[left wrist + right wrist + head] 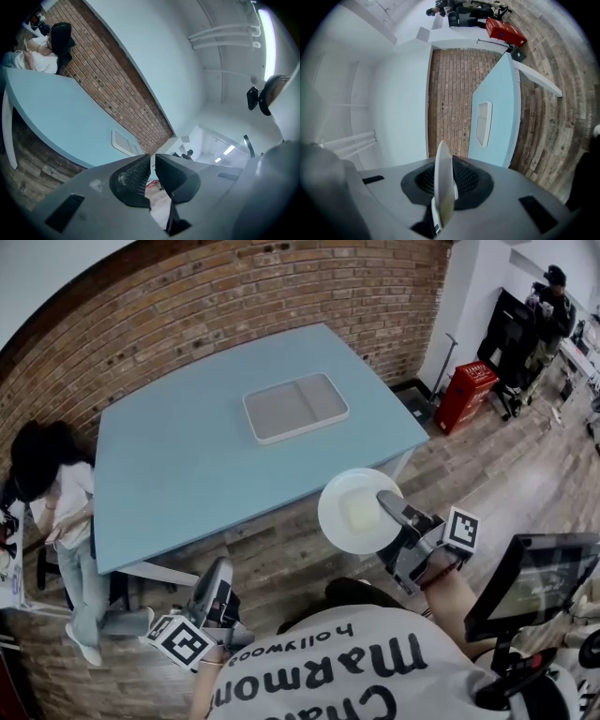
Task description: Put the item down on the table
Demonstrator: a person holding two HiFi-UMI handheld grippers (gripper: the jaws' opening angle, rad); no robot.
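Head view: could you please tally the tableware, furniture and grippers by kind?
Plate: 1
Tray: 1
Table: 1
Grippers: 2, the left gripper and the right gripper
Total: 5

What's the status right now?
Right gripper shut on plate, over floor, short of table. Left gripper shut, empty. Tray mid-table, near edge free.

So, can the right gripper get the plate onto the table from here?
Probably yes: the right gripper holds the plate just off the table's near edge, with nothing between them. The tray lies farther in.
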